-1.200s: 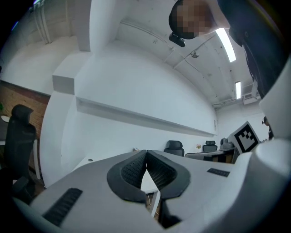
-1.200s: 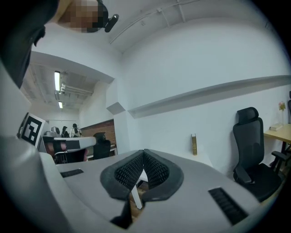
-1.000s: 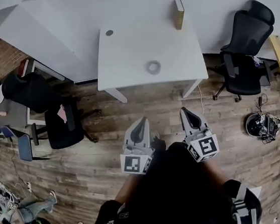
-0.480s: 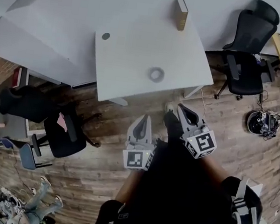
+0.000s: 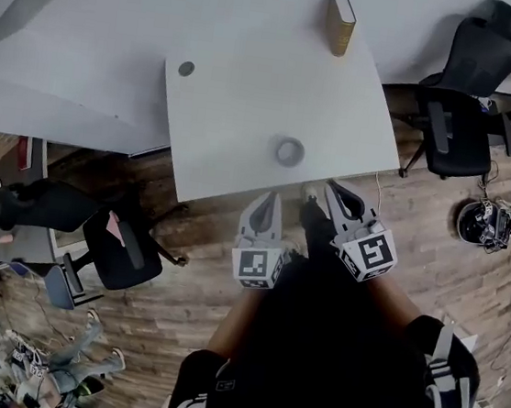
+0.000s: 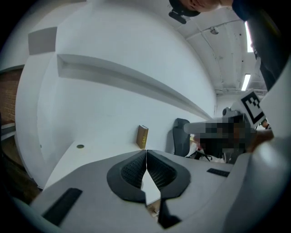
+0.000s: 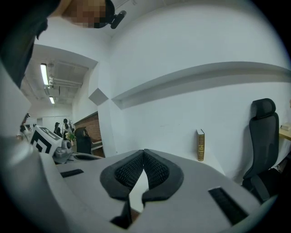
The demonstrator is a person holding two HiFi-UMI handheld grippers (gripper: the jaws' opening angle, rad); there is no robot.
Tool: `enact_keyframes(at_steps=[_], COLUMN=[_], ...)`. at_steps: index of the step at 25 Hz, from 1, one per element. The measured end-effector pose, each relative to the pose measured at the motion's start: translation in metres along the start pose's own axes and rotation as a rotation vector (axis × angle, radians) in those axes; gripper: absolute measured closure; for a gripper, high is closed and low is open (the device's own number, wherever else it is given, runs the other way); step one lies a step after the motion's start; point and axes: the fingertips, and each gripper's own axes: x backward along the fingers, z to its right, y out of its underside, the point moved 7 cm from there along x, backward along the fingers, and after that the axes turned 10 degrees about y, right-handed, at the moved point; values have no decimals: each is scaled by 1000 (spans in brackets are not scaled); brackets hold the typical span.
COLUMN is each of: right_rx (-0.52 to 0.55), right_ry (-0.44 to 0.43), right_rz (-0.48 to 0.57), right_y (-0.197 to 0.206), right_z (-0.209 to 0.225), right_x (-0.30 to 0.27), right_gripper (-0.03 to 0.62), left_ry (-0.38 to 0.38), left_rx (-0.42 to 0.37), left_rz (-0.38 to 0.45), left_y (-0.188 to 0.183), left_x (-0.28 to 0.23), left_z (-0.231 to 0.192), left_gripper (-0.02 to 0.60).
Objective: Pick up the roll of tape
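Observation:
The roll of tape (image 5: 289, 151), a small pale ring, lies flat on the white table (image 5: 242, 86) near its front edge. Just short of that edge, over the wooden floor, hang both grippers. My left gripper (image 5: 268, 199) is shut with nothing in it, its tips pointing at the table. To its right, my right gripper (image 5: 336, 190) is likewise shut and empty, close to the table's front right corner. In the left gripper view the shut jaws (image 6: 146, 157) hide the tape. The right gripper view shows its shut jaws (image 7: 143, 154) the same way.
A brown book (image 5: 341, 21) stands upright at the table's far edge, seen also as the book (image 6: 142, 137) and the book (image 7: 200, 145). A round cable grommet (image 5: 186, 69) sits at the table's left. Black office chairs (image 5: 462, 104) stand at right, another chair (image 5: 121, 242) at left.
Both grippers and the person have moved forward toward the table, which now lies closer. The grippers' tips have reached its front edge. Both stay shut.

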Motion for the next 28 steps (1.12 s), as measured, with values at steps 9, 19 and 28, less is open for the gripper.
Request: enact_keyframes(at_steps=[9,19,28], right_rx=[-33,-49,-48], right_ry=[-11,-27,-46], right_rz=[-67,-117,-134], right_y=[-1,3,9], right_z=[50,90,103], right_x=[-74,-129,-149], right_gripper=[582,582,582], left_ry=[-27,-119,-102], left_rx=[106,181,206], left_rz=[-296,-572,-723], left_y=[69,141,174], left_x=[-120,-188,-212], left_z=[-60,-112,-129], left_gripper=[551,445,495])
